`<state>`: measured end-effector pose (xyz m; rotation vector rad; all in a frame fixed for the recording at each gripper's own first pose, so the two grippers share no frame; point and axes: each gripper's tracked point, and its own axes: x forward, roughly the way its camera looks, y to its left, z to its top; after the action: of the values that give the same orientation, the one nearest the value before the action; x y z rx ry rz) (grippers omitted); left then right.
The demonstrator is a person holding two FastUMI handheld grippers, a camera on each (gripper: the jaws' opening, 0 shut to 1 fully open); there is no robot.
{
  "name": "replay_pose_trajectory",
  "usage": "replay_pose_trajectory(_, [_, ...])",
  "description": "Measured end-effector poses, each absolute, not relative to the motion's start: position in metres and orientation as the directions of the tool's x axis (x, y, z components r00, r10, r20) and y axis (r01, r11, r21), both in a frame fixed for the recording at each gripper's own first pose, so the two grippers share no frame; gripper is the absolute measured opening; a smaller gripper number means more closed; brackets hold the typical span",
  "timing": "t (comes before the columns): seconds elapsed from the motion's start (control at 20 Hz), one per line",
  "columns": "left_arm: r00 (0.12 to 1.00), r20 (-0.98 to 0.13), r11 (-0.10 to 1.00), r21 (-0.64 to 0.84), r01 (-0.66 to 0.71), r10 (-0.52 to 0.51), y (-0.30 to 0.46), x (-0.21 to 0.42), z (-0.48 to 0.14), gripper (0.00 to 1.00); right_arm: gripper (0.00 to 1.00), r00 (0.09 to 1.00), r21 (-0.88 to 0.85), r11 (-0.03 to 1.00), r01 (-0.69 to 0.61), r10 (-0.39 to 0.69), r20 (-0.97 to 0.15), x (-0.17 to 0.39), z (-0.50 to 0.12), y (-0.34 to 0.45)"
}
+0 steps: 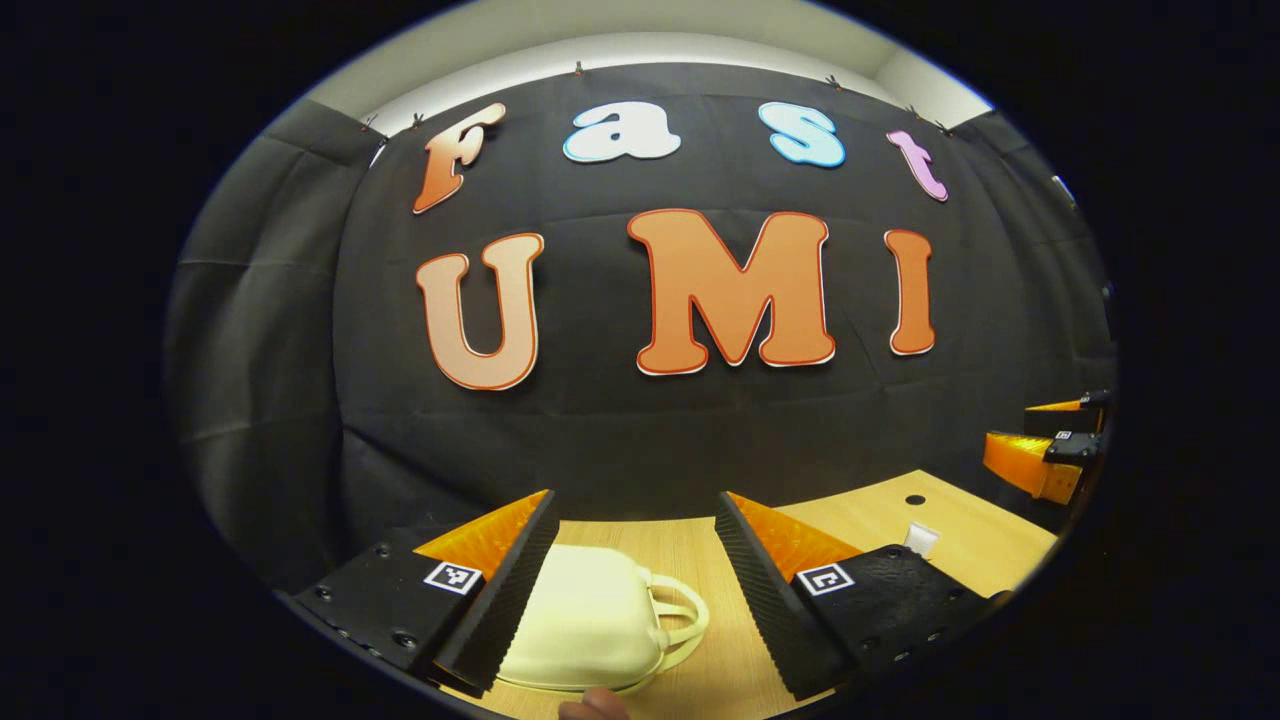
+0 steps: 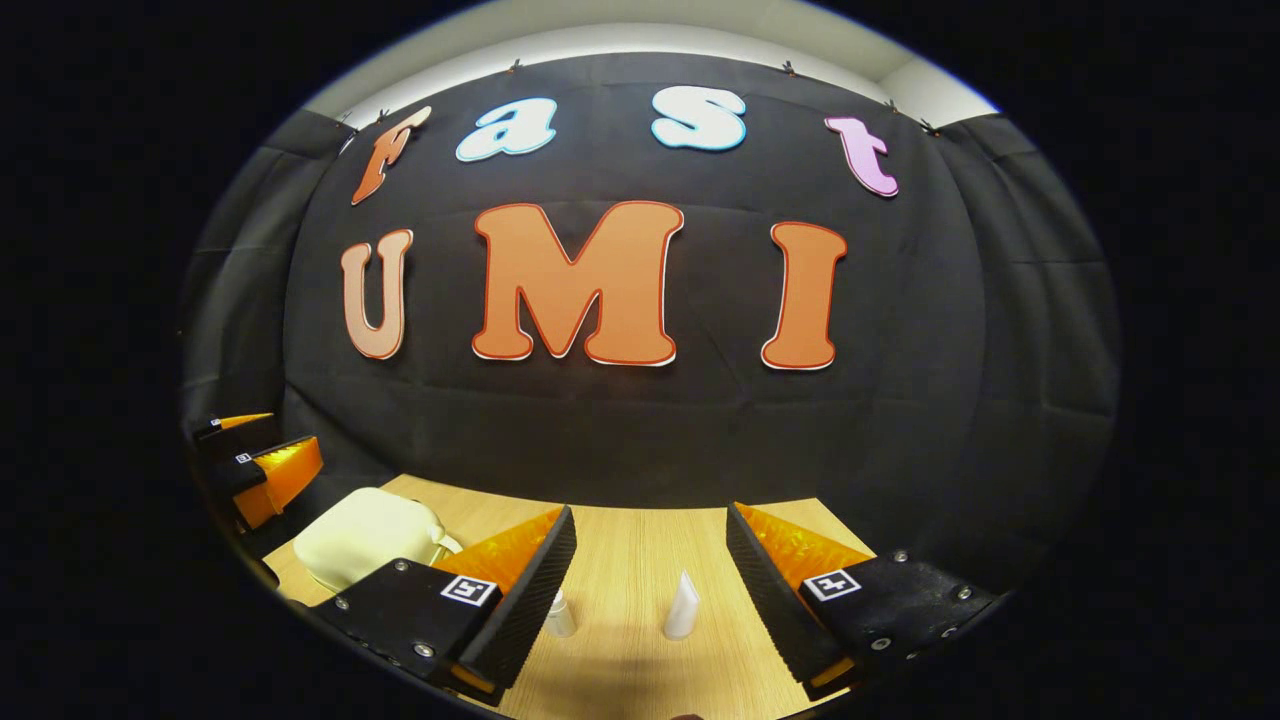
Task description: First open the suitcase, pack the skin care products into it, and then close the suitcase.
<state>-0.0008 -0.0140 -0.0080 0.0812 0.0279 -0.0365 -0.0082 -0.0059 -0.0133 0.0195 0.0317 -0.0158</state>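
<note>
A small cream suitcase (image 1: 590,620) with a looped handle lies shut on the wooden table, low between the fingers of my open left gripper (image 1: 635,497), which hovers above it without touching. In the right gripper view the same suitcase (image 2: 365,535) sits at the left. My right gripper (image 2: 651,510) is open above two white skin care products: a small bottle (image 2: 560,615) and a pointed tube (image 2: 682,605), both standing on the table. Each gripper also shows in the other's view, the right gripper (image 1: 1050,450) at the far right and the left gripper (image 2: 260,465) at the far left.
The light wooden table (image 2: 620,545) ends at the black cloth wall behind. A round hole (image 1: 915,499) is in the tabletop, with a white item (image 1: 922,540) close by. A fingertip (image 1: 595,705) peeks in at the bottom edge.
</note>
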Motion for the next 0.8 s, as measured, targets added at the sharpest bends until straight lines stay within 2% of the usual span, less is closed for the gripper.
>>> replay_pose_trajectory(0.35, [0.996, -0.079, 0.969, 0.241, 0.051, -0.033, -0.018, 0.004, -0.043, 0.99, 0.96, 0.996, 0.031, 0.999, 0.028, -0.025, -0.086, -0.002, -0.031, -0.008])
replay_pose_trajectory(0.55, [0.988, -0.150, 0.947, 0.314, 0.067, -0.020, -0.018, 0.011, -0.082, 0.99, 0.96, 0.994, 0.007, 0.999, 0.035, -0.034, -0.107, 0.003, -0.040, -0.010])
replay_pose_trajectory(0.8, [0.974, -0.227, 0.870, 0.478, 0.117, -0.007, -0.022, 0.020, -0.133, 0.99, 0.96, 0.988, -0.002, 0.999, 0.047, -0.046, -0.150, 0.008, -0.055, -0.012])
